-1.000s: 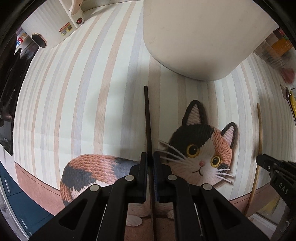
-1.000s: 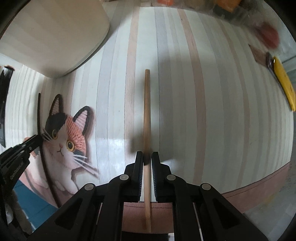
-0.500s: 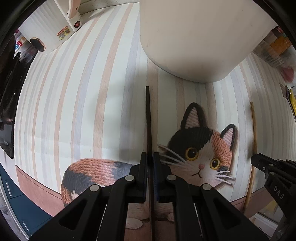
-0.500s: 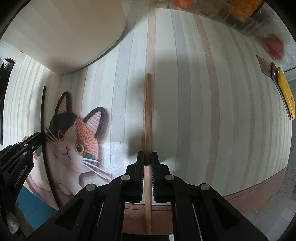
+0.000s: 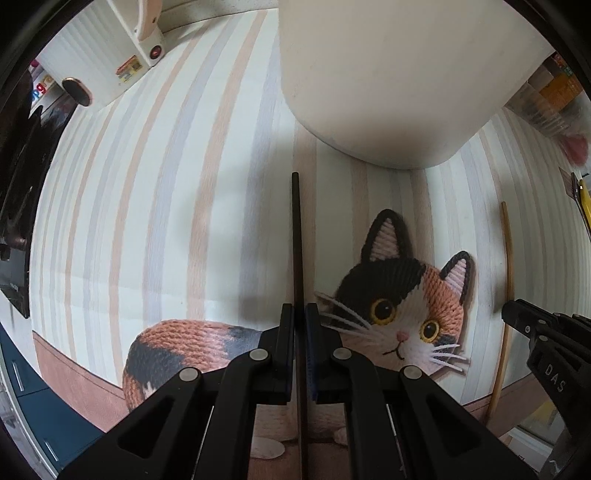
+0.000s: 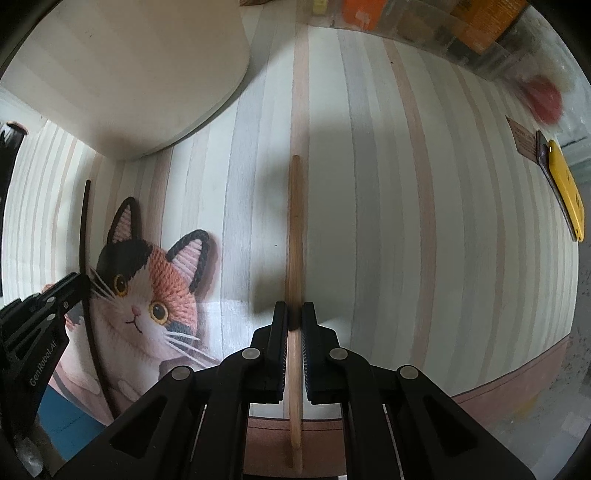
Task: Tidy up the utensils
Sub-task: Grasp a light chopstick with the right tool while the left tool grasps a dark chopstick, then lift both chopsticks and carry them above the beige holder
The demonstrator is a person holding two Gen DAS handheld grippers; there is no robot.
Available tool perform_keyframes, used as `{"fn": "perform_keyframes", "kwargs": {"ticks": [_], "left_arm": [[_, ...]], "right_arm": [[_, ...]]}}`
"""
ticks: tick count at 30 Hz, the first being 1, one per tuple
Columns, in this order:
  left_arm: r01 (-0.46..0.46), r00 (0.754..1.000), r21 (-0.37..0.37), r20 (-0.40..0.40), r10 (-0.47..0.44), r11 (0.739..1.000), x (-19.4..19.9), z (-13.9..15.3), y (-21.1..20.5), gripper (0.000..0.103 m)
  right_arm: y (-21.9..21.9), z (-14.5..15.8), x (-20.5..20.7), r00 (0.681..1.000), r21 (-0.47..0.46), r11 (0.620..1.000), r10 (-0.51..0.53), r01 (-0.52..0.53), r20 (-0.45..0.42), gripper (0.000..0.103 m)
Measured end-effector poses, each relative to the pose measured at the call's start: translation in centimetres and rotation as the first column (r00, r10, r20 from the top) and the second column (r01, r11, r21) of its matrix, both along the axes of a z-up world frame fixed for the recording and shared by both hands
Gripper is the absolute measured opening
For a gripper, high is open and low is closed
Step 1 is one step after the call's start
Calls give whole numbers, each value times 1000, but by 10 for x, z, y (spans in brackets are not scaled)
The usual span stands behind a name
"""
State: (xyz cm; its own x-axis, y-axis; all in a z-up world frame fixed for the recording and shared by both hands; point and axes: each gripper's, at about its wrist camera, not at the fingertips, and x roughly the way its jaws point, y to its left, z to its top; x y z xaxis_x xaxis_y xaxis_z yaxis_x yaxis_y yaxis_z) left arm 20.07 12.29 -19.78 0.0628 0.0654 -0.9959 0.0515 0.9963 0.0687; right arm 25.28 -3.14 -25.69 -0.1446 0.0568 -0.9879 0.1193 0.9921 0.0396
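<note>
My left gripper (image 5: 300, 314) is shut on a thin black chopstick (image 5: 296, 236) that points forward toward a tall cream-white holder (image 5: 391, 81) just ahead. My right gripper (image 6: 294, 312) is shut on a light wooden chopstick (image 6: 294, 229), held above the striped mat. The holder also shows at the upper left of the right wrist view (image 6: 129, 74). Each gripper sees the other: the right one at the left view's right edge (image 5: 513, 314) with the wooden chopstick (image 5: 508, 251), the left one at the right view's left edge (image 6: 79, 280) with the black chopstick (image 6: 84, 229).
A striped mat with a knitted calico cat picture (image 5: 406, 306) covers the table. A white appliance (image 5: 110, 48) stands at the far left. A yellow-handled tool (image 6: 565, 188) and clear storage boxes (image 6: 424, 18) lie at the right and back.
Both grippers have moved forward a little toward the cream holder, which looms larger in both views. Both keep their chopsticks gripped.
</note>
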Motion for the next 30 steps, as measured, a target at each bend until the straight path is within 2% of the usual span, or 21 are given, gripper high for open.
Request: {"fn": "perform_keyframes", "kwargs": {"ticks": [6, 16, 30], "left_arm": [[22, 998, 15, 66, -23, 1000, -1, 29, -1, 3], [42, 986, 16, 159, -44, 999, -3, 67, 1, 3], [77, 957, -24, 282, -67, 997, -11, 128, -12, 3]], "right_arm": [[-19, 19, -5, 999, 28, 999, -37, 36, 36, 7], [-40, 70, -7, 981, 90, 994, -76, 61, 180, 7], [-52, 144, -1, 917, 121, 988, -136, 97, 374, 7]]}}
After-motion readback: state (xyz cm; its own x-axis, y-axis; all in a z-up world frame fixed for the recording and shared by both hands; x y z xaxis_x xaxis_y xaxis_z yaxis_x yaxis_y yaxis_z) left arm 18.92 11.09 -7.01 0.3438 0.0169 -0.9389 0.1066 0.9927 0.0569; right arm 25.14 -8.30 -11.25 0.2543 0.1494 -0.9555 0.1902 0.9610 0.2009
